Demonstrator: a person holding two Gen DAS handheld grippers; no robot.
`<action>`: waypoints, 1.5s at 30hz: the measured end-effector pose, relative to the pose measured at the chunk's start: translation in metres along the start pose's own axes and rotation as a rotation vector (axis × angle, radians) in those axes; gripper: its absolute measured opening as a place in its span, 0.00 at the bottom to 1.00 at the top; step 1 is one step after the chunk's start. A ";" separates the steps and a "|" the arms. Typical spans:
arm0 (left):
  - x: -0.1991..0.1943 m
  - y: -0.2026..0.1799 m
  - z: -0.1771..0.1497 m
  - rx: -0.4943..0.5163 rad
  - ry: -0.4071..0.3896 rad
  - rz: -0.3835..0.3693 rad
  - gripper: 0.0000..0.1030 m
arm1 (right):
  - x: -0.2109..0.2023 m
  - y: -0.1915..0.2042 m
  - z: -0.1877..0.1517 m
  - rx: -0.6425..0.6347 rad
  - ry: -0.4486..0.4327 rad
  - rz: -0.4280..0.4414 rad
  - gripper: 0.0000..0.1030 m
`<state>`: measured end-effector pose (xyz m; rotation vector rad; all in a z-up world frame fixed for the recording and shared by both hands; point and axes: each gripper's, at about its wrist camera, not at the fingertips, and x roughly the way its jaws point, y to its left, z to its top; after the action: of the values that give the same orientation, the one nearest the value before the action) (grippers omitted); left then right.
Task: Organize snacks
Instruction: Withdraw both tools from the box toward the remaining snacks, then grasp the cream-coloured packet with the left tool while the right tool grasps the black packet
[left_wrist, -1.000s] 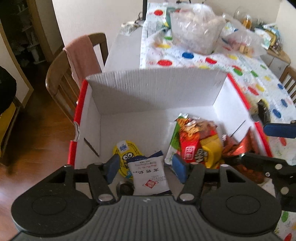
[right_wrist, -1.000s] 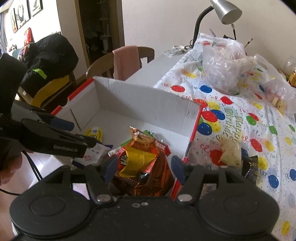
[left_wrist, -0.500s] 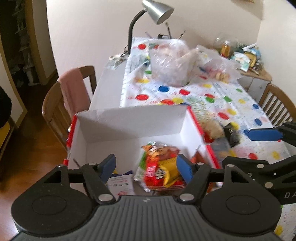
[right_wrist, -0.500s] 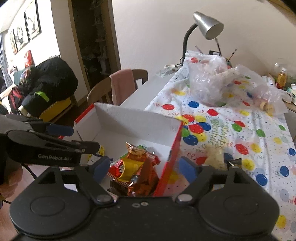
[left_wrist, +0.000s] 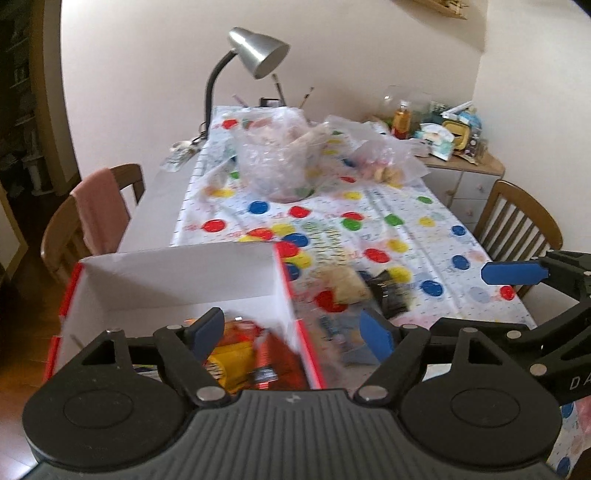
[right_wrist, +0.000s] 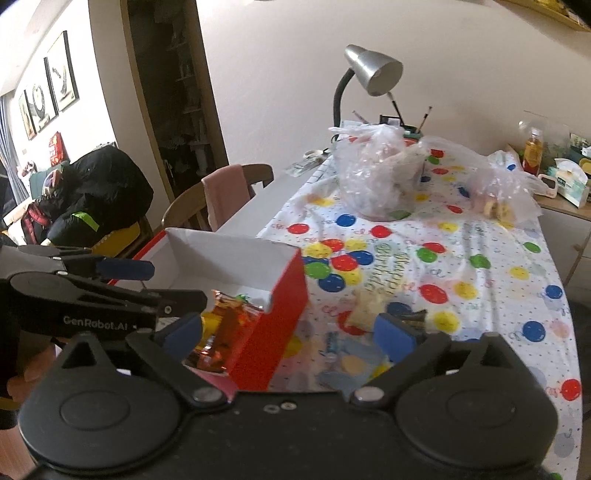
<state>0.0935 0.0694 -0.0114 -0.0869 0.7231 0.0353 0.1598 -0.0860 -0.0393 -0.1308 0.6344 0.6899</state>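
A red box with a white inside (left_wrist: 177, 280) stands at the table's near left corner and holds several snack packs (left_wrist: 251, 358). It also shows in the right wrist view (right_wrist: 273, 291), with orange and yellow packs (right_wrist: 221, 325) inside. My left gripper (left_wrist: 291, 332) is open and empty, raised over the box's right wall. My right gripper (right_wrist: 288, 334) is open and empty, just right of the box. On the cloth right of the box lie a pale snack bag (left_wrist: 343, 284), a dark packet (left_wrist: 391, 295) and a bluish packet (right_wrist: 351, 354).
The table carries a dotted balloon cloth (right_wrist: 461, 266), two clear plastic bags (right_wrist: 376, 177) at the far end and a grey desk lamp (right_wrist: 369, 70). A chair with a pink towel (right_wrist: 225, 195) stands left; another chair (left_wrist: 517, 221) stands right, beside a cluttered sideboard.
Both grippers have lifted out of the box and swung right. The white packet that lay between my left fingers now lies out of view. Both views now look along the table.
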 end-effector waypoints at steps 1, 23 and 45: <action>0.003 -0.008 0.000 0.001 0.001 -0.005 0.78 | -0.002 -0.008 -0.001 0.001 -0.004 0.003 0.99; 0.130 -0.079 0.037 -0.122 0.204 0.100 0.79 | 0.041 -0.146 -0.023 -0.057 0.111 -0.066 1.00; 0.273 -0.076 0.062 -0.210 0.453 0.167 0.79 | 0.171 -0.167 -0.026 0.078 0.297 -0.010 0.86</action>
<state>0.3443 0.0004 -0.1407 -0.2397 1.1774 0.2580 0.3529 -0.1283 -0.1757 -0.1659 0.9431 0.6404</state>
